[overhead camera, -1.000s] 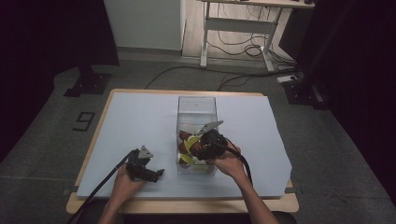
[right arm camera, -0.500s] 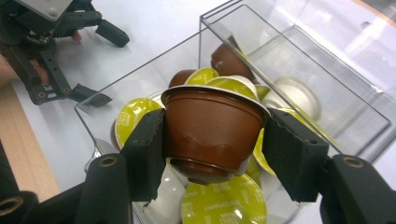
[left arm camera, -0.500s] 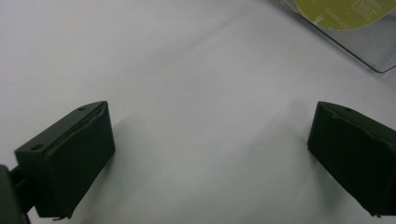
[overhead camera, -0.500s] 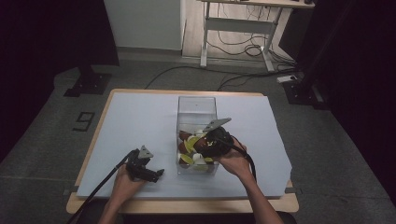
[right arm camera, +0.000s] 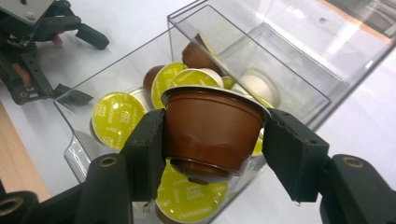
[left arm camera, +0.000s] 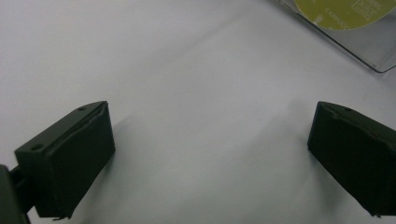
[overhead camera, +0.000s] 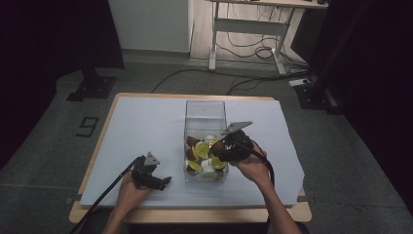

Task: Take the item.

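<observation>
The right gripper (right arm camera: 212,135) has a brown plastic coffee capsule with a silver foil rim (right arm camera: 212,128) pinched between its two black jaws, held above the near end of the clear, straight-walled plastic box (overhead camera: 205,109), right of centre in the high view. To do this lift well, I'd keep the squeeze light, since the thin cup wall could dent, and bring it straight up past the hard rim before swinging away. The capsule tapers to a narrow base, so it might slip downward if tilted. More capsules with glossy yellow-green lids (right arm camera: 112,119) lie jumbled in the box. The left gripper (overhead camera: 148,174) rests at lower left on the smooth matte white sheet (overhead camera: 141,122), jaws spread wide, holding nothing.
</observation>
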### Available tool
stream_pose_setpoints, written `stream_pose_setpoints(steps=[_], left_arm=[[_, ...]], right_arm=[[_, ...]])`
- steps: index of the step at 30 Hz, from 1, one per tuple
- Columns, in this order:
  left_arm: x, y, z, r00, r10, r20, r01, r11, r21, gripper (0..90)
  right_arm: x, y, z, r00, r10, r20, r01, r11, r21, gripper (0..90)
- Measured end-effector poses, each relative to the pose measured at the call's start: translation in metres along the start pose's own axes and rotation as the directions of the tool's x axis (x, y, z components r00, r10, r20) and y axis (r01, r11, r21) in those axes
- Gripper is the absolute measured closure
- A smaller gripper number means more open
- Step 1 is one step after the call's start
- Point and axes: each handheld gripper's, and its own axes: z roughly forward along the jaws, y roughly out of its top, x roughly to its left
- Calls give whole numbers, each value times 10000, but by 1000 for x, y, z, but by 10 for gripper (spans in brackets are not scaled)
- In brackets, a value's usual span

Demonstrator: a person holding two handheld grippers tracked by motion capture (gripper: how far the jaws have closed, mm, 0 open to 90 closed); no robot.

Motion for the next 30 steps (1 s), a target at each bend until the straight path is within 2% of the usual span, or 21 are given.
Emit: stream_pose_setpoints(steps=[16,30], left_arm=[[0,0,0,10000,1,-6,-1,10000,-2,1],[0,0,0,10000,6,3,-6,10000,-1,0]], right_arm=[[-16,-10,-17,9982,329,501,-320,9993,-171,412],[-37,-31,-28,9897,916,1101,-899,9957,-202,412]])
